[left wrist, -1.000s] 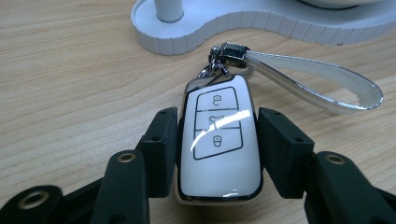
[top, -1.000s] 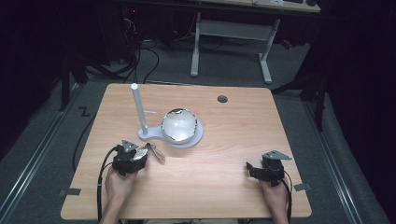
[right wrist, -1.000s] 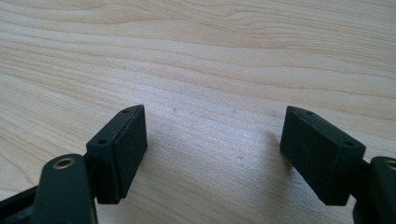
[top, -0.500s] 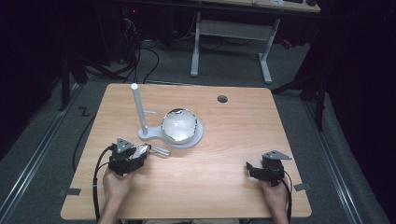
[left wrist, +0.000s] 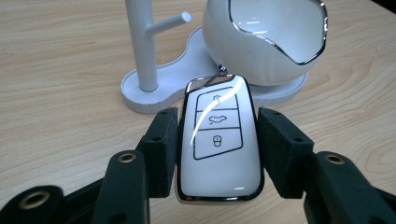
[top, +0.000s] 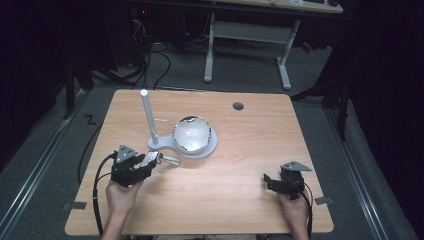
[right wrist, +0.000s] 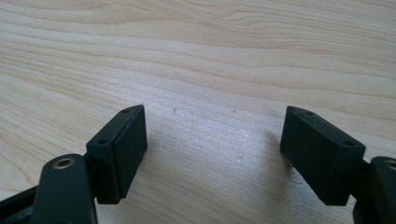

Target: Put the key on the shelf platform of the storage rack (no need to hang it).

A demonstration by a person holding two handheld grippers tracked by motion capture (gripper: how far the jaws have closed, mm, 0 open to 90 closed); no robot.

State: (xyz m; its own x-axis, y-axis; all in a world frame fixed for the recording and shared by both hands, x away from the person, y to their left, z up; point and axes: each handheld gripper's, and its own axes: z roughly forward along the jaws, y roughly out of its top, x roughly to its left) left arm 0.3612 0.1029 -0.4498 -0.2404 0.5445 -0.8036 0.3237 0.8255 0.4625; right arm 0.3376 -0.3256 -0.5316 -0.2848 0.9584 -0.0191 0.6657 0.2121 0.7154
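Looking down from the high view, the left claw (top: 156, 161) holds a car key fob (top: 150, 160) above the worktop (top: 240, 150), beside the white stand (top: 150, 122). Left gripper view: jaws pinch the fob's sides, probably for hanging on the peg (left wrist: 170, 22) next. Right gripper view: right claw (right wrist: 212, 149) spread, idle.

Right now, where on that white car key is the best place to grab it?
Across its two long side edges, as the left tool does, coming from the butt end. The car key is flat and narrow, so the pads clamp parallel sides, leaving the ring end free.
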